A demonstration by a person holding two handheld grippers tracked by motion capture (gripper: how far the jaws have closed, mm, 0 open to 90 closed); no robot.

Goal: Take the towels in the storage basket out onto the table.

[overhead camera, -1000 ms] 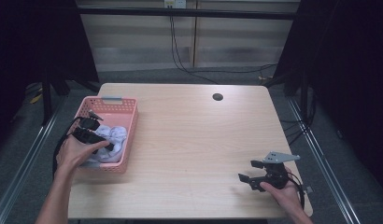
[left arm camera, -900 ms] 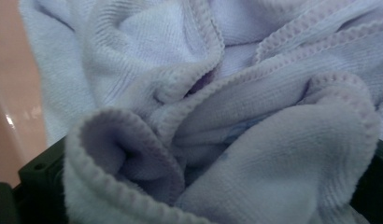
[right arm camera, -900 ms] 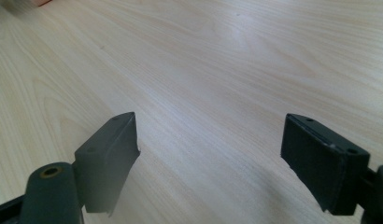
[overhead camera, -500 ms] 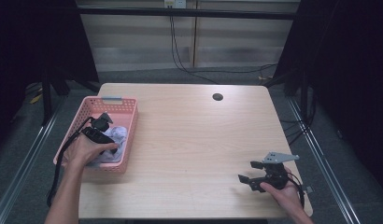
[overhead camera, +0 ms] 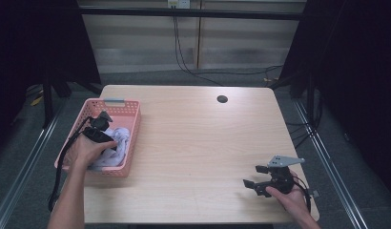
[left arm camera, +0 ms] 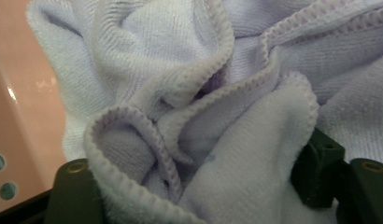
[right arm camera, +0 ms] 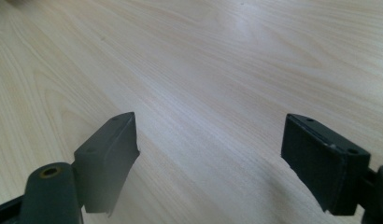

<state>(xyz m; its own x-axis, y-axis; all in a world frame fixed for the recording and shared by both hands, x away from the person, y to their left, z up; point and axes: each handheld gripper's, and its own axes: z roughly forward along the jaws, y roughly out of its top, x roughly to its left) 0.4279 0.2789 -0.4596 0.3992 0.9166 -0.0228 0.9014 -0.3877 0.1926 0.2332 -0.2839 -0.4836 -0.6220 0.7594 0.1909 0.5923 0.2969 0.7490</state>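
Note:
A pale lilac cloth (overhead camera: pixel 121 137) lies crumpled in a pink basket (overhead camera: pixel 134 125) at the table's left edge. My left gripper (overhead camera: pixel 108 140) reaches down into the basket. In the left gripper view, folds of the cloth (left arm camera: pixel 189 93) bulge between the two jaws of the left gripper (left arm camera: pixel 199 182). Those jaws have just been closing around the cloth but still stand wide, so the gripper is open. My right gripper (overhead camera: pixel 254 176) rests low over the table's near right corner, open. Between the jaws of the right gripper (right arm camera: pixel 208 154) there is bare wood.
The light wooden table (overhead camera: pixel 198 143) has a dark round hole (overhead camera: pixel 222 99) near its far edge. A black cable (overhead camera: pixel 57 167) trails from the left gripper over the table's left side. The basket's pink floor (left arm camera: pixel 21 121) shows beside the cloth.
The left hand has shifted slightly within the basket and sunk onto the cloth. The right hand and its gripper have not moved.

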